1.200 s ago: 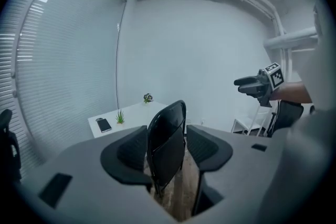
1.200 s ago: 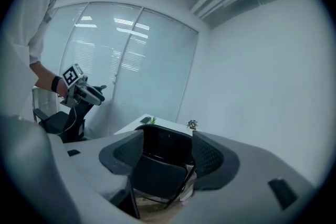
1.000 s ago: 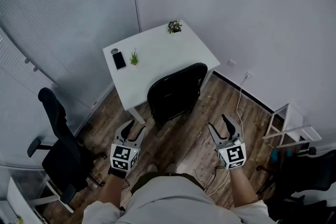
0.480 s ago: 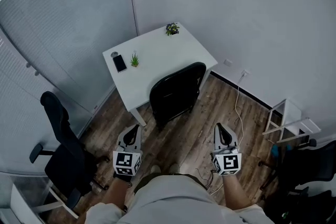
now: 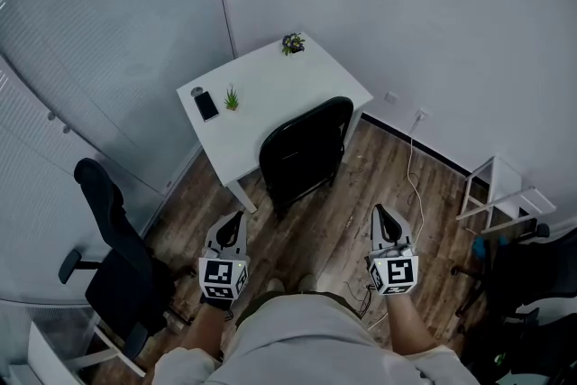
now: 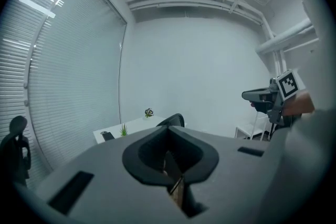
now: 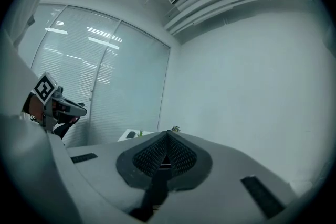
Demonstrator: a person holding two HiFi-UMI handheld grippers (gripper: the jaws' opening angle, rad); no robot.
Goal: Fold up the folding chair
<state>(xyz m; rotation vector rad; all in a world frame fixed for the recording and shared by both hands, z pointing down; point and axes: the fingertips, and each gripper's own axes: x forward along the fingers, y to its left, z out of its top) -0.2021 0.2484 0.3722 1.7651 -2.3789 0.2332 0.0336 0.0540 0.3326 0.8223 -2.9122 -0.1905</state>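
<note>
Facing one folding chair (image 5: 302, 149), one desk (image 5: 270, 95); left claw (image 5: 236, 217), right claw (image 5: 380, 210), both clenched, empty

I see a white surface (image 5: 270, 99) on the wood floor (image 5: 361, 189), with the chair (image 5: 302, 149) at its near edge. It carries a phone (image 5: 206, 106), a plant (image 5: 232, 98) just beside it, and a second plant (image 5: 292, 43) at the far corner.

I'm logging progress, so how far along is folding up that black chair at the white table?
Done: nothing; the chair stands unfolded at the table. In hand: nothing; the left hand-held gripper and right hand-held gripper are both shut and empty, short of the chair. Left: reach the chair, grip it and fold it.
</note>
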